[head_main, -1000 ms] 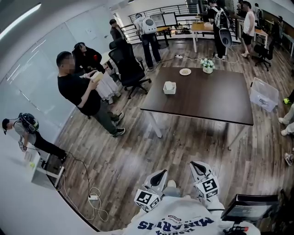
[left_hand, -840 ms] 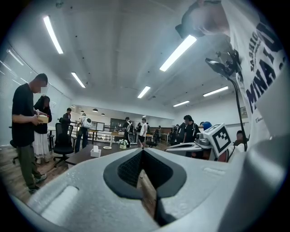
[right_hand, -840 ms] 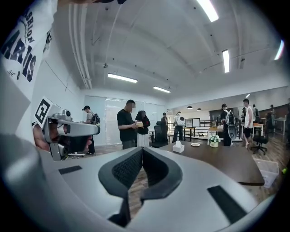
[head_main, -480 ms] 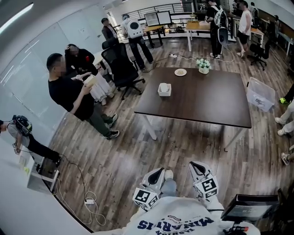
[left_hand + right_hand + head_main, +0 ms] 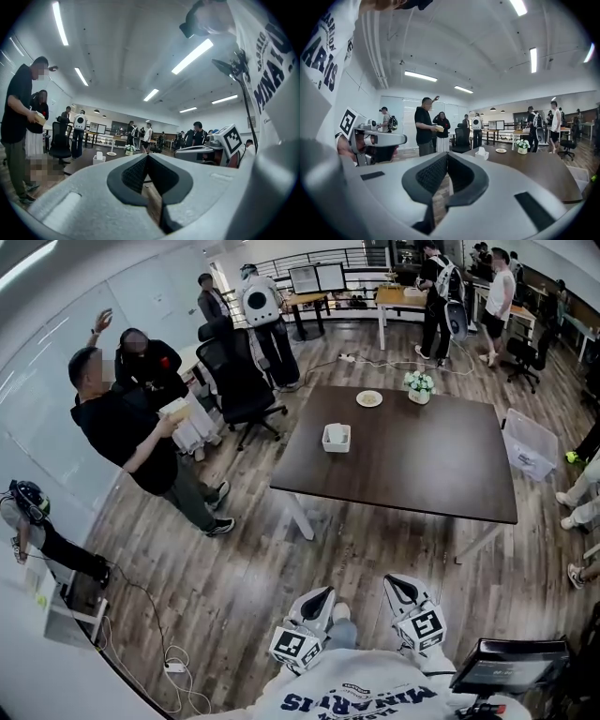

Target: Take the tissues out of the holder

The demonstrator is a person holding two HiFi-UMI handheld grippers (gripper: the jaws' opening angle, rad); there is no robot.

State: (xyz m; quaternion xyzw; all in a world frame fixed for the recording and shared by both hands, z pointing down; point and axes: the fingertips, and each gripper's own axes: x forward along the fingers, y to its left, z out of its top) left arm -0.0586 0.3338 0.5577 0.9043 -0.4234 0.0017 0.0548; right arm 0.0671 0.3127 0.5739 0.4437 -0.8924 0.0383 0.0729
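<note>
The head view looks steeply down from above; both gripper views face level, all sharing the distant worktop (image 5: 422, 465) and tissue holder (image 5: 336, 437).

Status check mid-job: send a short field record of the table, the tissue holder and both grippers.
table: dark brown square table, some way ahead of the person
holder: white box-shaped tissue holder on the table's left part, tissue sticking up
also on table: small round plate; potted white flowers
left gripper: shut, empty
right gripper: shut, empty
task: tissues not yet taken out
</note>
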